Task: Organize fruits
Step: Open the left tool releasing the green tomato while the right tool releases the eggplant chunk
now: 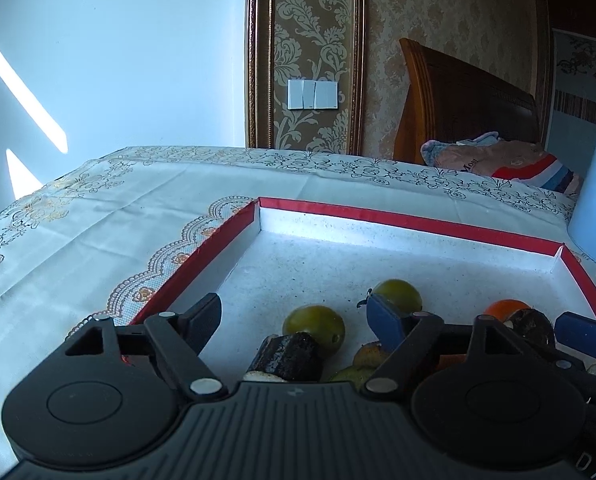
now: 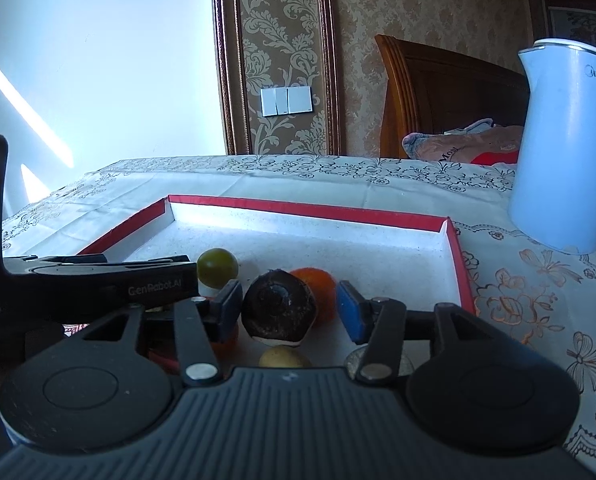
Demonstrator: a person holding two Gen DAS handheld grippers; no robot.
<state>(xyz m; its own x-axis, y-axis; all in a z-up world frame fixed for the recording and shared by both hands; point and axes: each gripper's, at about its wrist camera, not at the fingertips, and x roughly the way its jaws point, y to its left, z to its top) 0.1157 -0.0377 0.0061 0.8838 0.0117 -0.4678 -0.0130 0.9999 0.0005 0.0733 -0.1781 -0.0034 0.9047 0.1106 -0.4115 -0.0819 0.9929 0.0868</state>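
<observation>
Tablecloth point(image 1: 98, 216) w/ red-rimmed tray point(image 1: 409, 220), kettle point(image 2: 557, 140); both tongs apart, nothing clamped.

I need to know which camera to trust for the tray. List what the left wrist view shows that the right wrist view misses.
Only the left wrist view: a second green fruit and the striped cloth on the bed.
Only the right wrist view: the whole white kettle and a yellowish fruit.
Both: the red-rimmed tray, the orange fruit, dark cut pieces and the light switch.
</observation>
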